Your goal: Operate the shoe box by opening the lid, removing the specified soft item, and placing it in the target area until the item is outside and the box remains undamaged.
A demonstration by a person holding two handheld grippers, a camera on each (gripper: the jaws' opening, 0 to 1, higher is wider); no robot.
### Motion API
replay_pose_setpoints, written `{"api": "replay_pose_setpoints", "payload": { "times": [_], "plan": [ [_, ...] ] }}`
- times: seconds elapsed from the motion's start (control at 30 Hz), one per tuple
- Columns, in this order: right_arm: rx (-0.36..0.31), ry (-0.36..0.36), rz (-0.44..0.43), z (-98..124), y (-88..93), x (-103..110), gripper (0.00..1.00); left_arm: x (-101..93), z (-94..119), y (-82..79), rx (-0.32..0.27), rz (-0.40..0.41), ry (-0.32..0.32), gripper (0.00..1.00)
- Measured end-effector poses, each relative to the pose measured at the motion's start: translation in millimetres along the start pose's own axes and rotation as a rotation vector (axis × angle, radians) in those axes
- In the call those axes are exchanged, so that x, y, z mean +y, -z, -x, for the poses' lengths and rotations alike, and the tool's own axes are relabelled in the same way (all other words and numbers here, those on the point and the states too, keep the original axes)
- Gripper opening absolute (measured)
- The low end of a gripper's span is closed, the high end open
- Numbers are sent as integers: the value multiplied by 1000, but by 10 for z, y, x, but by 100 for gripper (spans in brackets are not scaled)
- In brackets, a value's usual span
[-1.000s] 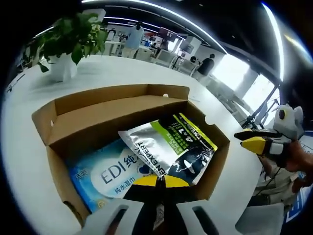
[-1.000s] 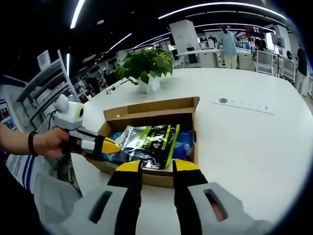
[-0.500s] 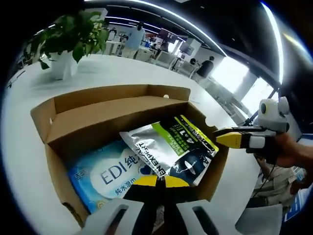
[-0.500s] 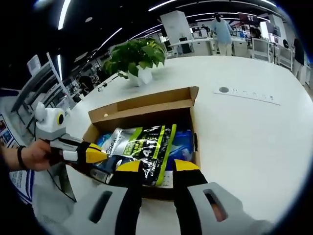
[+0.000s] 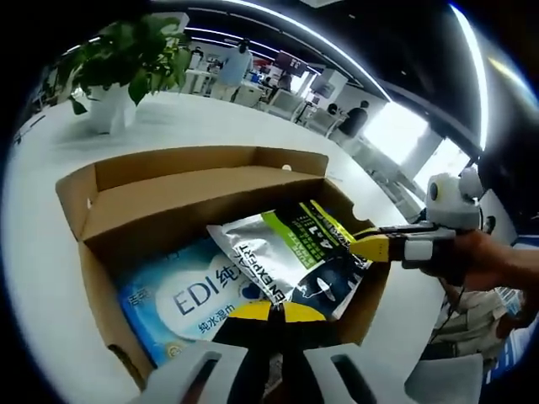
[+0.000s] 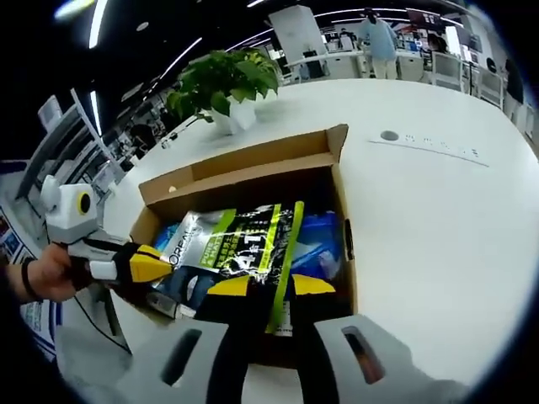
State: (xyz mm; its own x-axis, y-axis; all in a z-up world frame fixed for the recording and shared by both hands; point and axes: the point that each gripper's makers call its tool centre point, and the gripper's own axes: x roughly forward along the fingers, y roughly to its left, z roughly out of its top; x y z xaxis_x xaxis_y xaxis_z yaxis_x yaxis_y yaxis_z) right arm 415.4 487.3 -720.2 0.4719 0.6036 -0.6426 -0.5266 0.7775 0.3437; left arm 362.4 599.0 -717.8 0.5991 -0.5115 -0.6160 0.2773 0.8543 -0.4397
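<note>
An open cardboard shoe box point(image 5: 194, 160) point(image 6: 253, 160) stands on the white table, its lid folded back. Inside, a silver, green and black soft pouch point(image 5: 286, 252) point(image 6: 244, 244) lies on top of a blue wipes pack point(image 5: 181, 299) point(image 6: 320, 240). My left gripper point(image 5: 271, 310) point(image 6: 160, 259) is shut, its yellow tips at the box's wall by the pouch's dark end. My right gripper point(image 6: 271, 286) point(image 5: 362, 246) is open, its jaws standing either side of the pouch's edge, over the box's side wall.
A potted plant point(image 5: 118, 59) point(image 6: 223, 84) stands on the table point(image 6: 438, 219) beyond the box. A hand point(image 5: 488, 261) holds the right gripper. Desks and several people are far behind. A round insert and a strip point(image 6: 421, 151) mark the table to the right.
The right gripper has come in from beside the box until its jaws straddle the pouch's edge. The left gripper has stayed shut at the box wall.
</note>
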Motion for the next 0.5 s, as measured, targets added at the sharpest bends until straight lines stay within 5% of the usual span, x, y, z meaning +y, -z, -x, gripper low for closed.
{"api": "replay_pose_setpoints", "payload": {
  "times": [0.5],
  "plan": [
    [-34,-36,-35,90,-64,123,0,-29,128,-82,-25,-1,-11,0]
  ]
}}
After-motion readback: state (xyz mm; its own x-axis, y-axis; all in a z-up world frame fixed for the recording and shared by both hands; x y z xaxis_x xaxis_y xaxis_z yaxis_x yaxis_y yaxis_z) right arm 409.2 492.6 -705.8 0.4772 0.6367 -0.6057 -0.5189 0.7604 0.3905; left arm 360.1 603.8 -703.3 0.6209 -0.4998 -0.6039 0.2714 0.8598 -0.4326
